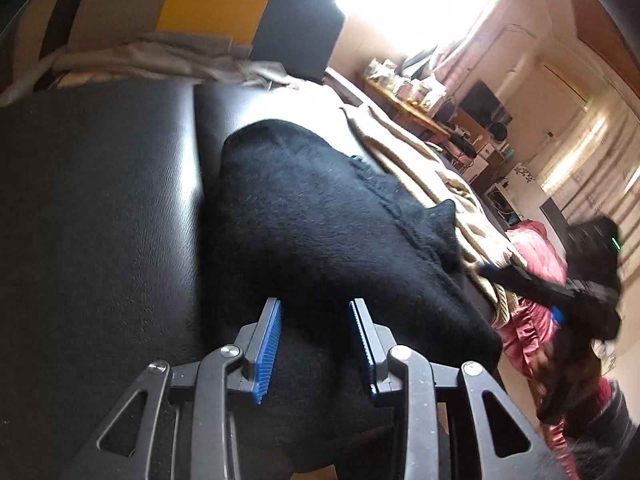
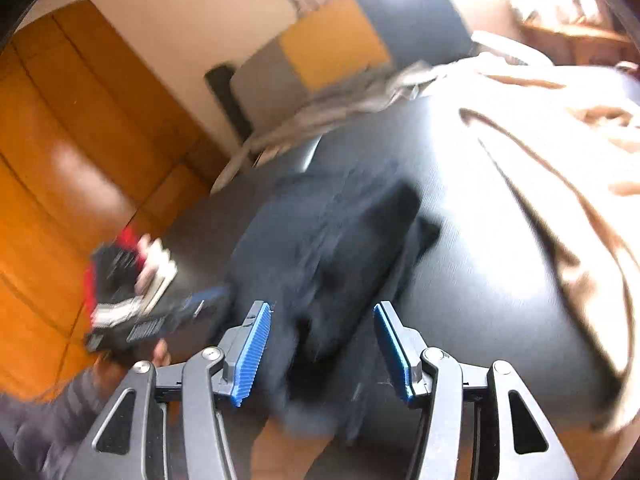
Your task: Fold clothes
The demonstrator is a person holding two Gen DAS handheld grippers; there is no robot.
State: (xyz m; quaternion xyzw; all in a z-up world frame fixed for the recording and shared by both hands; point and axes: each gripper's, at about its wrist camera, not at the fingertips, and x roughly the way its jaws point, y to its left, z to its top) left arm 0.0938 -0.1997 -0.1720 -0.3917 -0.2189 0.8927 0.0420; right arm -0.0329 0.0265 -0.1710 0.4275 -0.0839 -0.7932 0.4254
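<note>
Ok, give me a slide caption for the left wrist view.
Open left gripper poised over a black fleece garment on the dark leather surface.

We see a plain black fuzzy garment [image 1: 320, 220] on a black textured sofa [image 1: 100, 220], a beige blanket [image 1: 420, 168], blue ridged pads [image 1: 266, 350], and a yellow-and-grey cushion [image 1: 212, 0].

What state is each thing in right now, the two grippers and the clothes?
Left gripper: open, holding nothing.
Right gripper: open, holding nothing.
Black garment: bunched, partly folded on the black surface.
Beige garment: spread out, rumpled, unfolded.
</note>
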